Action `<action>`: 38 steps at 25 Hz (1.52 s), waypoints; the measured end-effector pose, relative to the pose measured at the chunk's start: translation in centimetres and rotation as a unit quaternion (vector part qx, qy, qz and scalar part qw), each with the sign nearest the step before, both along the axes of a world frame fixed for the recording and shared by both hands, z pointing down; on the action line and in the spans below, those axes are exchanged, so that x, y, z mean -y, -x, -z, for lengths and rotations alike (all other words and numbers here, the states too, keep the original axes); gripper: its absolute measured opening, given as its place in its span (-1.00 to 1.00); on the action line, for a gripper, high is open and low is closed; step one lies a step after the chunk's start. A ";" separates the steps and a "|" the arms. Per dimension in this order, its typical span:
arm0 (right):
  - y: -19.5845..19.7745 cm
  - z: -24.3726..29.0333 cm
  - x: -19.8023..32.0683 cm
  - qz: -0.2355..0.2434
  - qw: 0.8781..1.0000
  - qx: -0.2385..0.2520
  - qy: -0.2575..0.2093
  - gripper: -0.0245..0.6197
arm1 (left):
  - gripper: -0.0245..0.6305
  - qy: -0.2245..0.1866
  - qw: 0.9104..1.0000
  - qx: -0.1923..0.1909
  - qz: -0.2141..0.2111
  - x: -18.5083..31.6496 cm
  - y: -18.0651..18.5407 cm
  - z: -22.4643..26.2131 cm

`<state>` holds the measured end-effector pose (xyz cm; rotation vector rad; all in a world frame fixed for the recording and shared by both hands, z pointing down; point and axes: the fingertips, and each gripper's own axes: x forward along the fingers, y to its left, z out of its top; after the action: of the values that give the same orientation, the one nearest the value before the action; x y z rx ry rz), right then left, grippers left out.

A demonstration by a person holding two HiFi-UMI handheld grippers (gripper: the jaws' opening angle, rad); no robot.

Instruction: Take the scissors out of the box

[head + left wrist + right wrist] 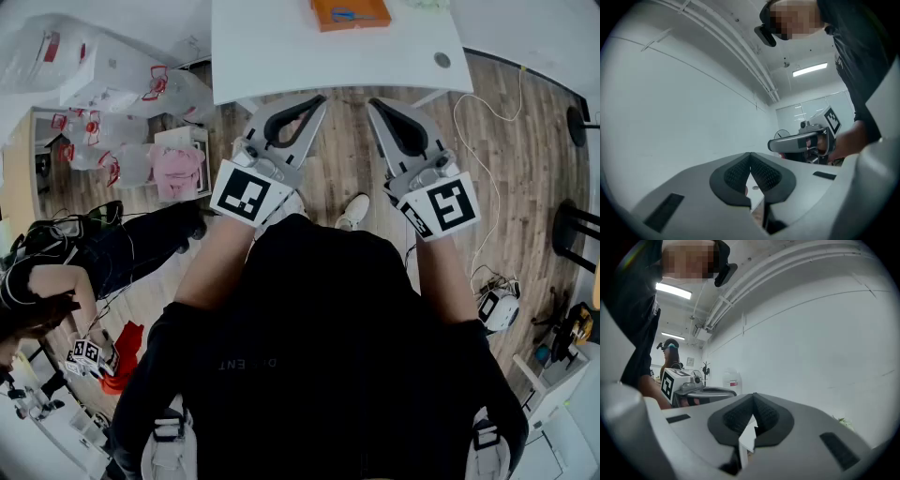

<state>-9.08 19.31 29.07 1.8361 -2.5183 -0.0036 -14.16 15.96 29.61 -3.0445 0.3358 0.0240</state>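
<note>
An orange box (349, 13) lies on the white table (281, 56) at the top of the head view, with blue-handled scissors (342, 14) inside it. Both grippers are held level in front of the person's body, short of the table's near edge. My left gripper (320, 97) (750, 153) is shut, its pads meeting at the tips with nothing between them. My right gripper (372, 101) (753, 394) is shut too and holds nothing. Each gripper view faces a white wall and catches the other gripper from the side; neither shows the box.
The wooden floor (506, 141) under the table carries a white cable (487, 178). Clear plastic bags (112, 84) and a pink bundle (178, 169) lie at the left. A second person's arm (47, 291) is at the far left. A black stool (577, 230) stands at the right.
</note>
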 end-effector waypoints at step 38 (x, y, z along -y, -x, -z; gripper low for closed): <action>-10.2 -2.7 -0.9 0.060 0.998 -0.004 0.018 -0.91 | -0.86 0.028 0.999 -0.021 0.031 -1.5 -9.7 -1.5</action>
<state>1.10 20.25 31.81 1.6654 -2.6010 0.0314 -4.50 17.50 31.13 -3.0901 0.4401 0.0769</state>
